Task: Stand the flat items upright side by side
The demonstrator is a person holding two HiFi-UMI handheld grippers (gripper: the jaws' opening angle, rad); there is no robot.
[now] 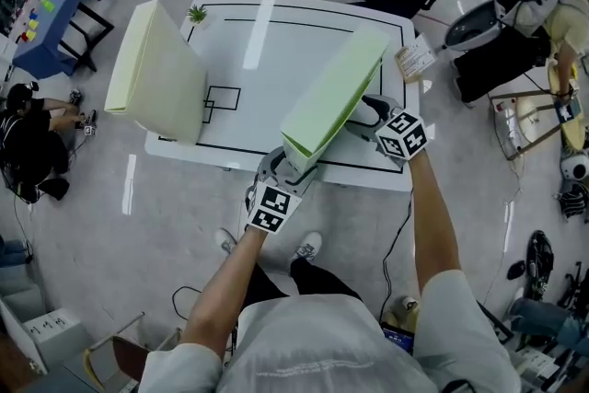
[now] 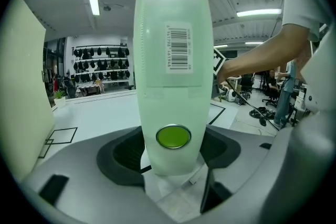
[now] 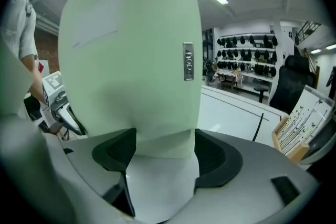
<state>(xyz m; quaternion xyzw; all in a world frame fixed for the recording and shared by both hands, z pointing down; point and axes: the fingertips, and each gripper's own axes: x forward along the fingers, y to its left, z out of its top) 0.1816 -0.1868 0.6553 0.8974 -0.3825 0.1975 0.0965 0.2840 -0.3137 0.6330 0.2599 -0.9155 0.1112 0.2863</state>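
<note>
While one file box is standing, your left gripper and right gripper are seemingly clamping the second box right of it, not yet upright.

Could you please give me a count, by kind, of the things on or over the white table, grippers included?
Pale green file boxes: 2, one standing at the left, one held in both grippers
Small green plant: 1
Grippers: 2, the left gripper and the right gripper
Total: 5

Two pale green file boxes, two tools, one white table, one small plant
</note>
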